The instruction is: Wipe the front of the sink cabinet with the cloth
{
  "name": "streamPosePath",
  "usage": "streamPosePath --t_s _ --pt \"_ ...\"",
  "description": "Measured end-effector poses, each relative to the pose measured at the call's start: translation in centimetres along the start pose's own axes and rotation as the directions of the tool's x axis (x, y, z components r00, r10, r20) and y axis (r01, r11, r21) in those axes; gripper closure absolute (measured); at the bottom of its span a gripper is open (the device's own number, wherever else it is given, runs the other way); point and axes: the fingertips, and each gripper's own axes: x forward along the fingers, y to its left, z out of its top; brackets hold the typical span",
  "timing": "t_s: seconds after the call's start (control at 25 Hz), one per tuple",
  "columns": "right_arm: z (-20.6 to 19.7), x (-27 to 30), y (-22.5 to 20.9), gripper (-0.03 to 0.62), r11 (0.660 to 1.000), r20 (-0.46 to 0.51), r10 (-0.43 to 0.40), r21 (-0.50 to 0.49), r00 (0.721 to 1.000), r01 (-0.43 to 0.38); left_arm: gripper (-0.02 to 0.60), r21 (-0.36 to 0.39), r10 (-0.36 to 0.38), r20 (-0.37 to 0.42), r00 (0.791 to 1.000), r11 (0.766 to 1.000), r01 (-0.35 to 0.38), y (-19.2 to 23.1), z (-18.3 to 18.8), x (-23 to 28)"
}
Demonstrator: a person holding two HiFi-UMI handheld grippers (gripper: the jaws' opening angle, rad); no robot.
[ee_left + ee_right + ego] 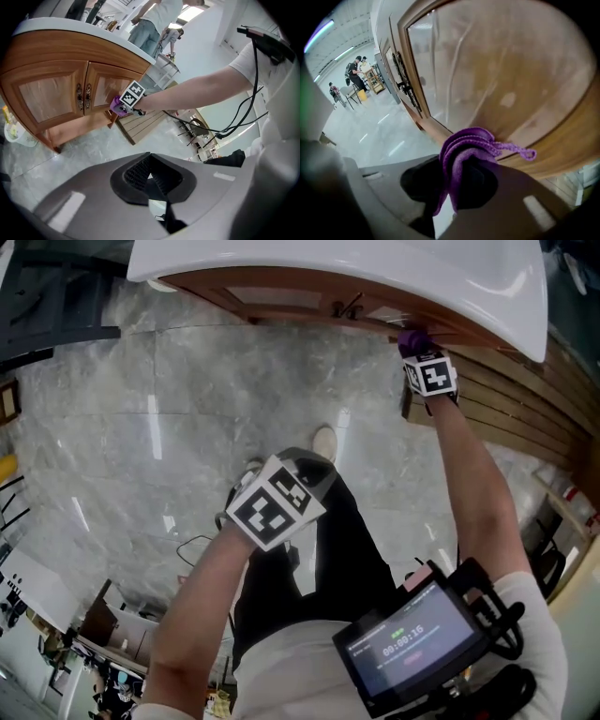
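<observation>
Shiny grey marble floor (169, 418) all around, a few people way off in the background, and the wooden sink cabinet (51, 89) sits under a white countertop (394, 277). The right gripper (457, 180) is pinching a bunched-up purple cloth (464, 150) between its jaws. The wad is up against the right-hand door panel (501, 70), low down near the bottom rail, with a loose hem loop poking out to the side. Holding it folded thick like that makes sense I guess, so it's fabric rubbing the wood and not the plastic jaws. The arm is stretched right out to reach the door. The left gripper (150, 180) hangs over the floor, well apart from the cabinet, jaws pressed together with nothing in them. Looks parked out of the way, since wiping only needs one hand. My read: the wipe is mid-go, and the other door and the handles (83, 97) probably need a pass too.
</observation>
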Motion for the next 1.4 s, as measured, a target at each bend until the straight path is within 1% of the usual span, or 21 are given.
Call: streamPosePath --t_s 0.24,0.36,0.6,0.84,1.0,1.16,1.28,1.4 --pt "3.2 2.0 4.4 0.507 0.997 0.011 0.058 -0.059 0.998 -0.057 0.575 -0.043 0.025 0.037 0.999 0.999 -0.024 0.9 -1.3 -1.9" --pt "4.2 3.3 6.3 0.507 0.994 0.019 0.077 -0.079 0.997 -0.075 0.575 -0.066 0.035 0.048 0.998 0.997 -0.032 1.6 -2.5 -2.5" --pt "7.5 4.6 10.8 0.507 0.989 0.024 0.093 -0.121 0.995 -0.09 0.575 -0.107 0.06 0.077 0.995 0.993 -0.052 3.3 -5.0 -5.1" --pt "9.9 5.5 14.5 0.507 0.986 0.028 0.111 -0.132 0.993 -0.107 0.575 -0.14 0.074 0.105 0.992 0.988 -0.059 3.7 -7.2 -7.2" --pt "10.9 6.4 17.1 0.507 0.984 0.035 0.139 -0.12 0.99 -0.134 0.575 -0.161 0.086 0.121 0.989 0.985 -0.066 4.1 -8.7 -8.1" --pt "12.7 7.1 19.4 0.507 0.985 0.037 0.141 -0.104 0.989 -0.136 0.575 -0.184 0.1 0.141 0.985 0.98 -0.073 4.7 -10.1 -9.2" --pt "14.4 7.0 21.5 0.507 0.981 0.042 0.16 -0.12 0.986 -0.154 0.575 -0.201 0.11 0.154 0.982 0.976 -0.078 4.7 -11.2 -10.3" --pt "15.7 7.3 23.0 0.507 0.977 0.032 0.152 -0.157 0.988 -0.145 0.575 -0.219 0.12 0.17 0.978 0.972 -0.082 4.7 -12.1 -11.2"
